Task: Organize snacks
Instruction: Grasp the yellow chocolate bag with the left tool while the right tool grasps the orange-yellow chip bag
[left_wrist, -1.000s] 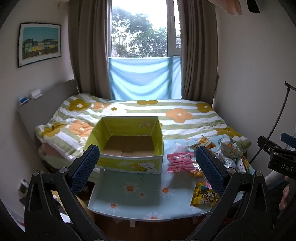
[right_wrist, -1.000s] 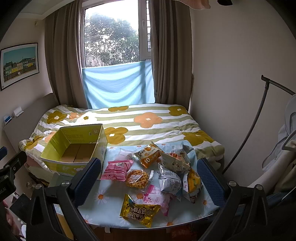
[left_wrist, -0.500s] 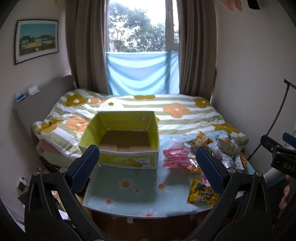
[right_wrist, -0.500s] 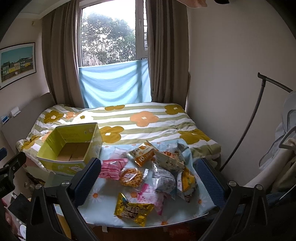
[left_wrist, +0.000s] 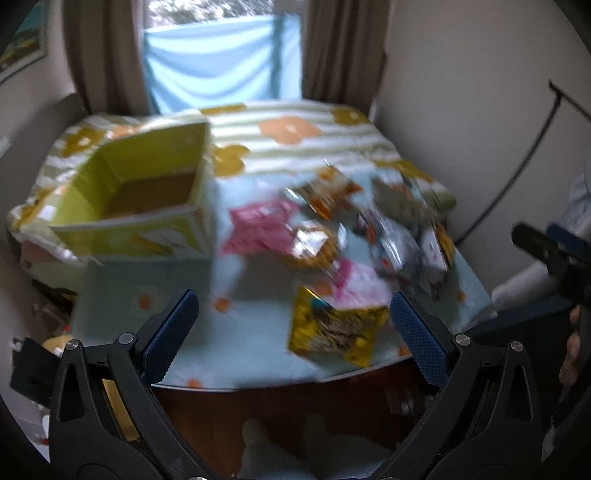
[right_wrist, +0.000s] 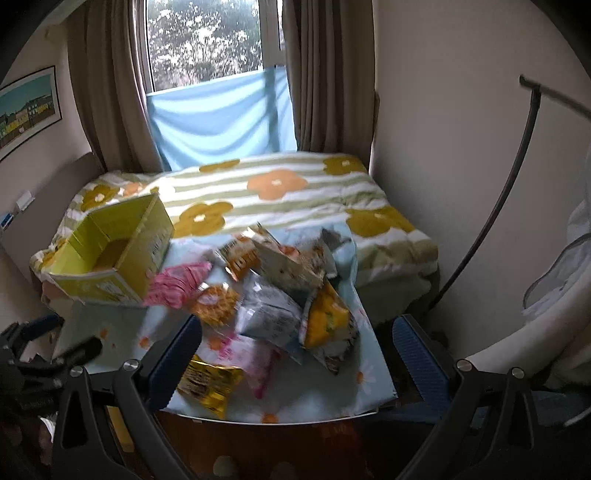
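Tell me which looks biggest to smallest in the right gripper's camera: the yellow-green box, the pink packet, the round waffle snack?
1. yellow-green box
2. pink packet
3. round waffle snack
The last two look close in size, and blur makes that order unsure.

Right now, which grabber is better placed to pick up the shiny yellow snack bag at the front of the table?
Probably the left gripper. The yellow snack bag lies between its open fingers, near the right one. In the right gripper's view the bag sits half hidden behind its left finger.

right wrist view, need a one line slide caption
Open right tool above a pile of snack packets on the floral-cloth table, yellow box at left.
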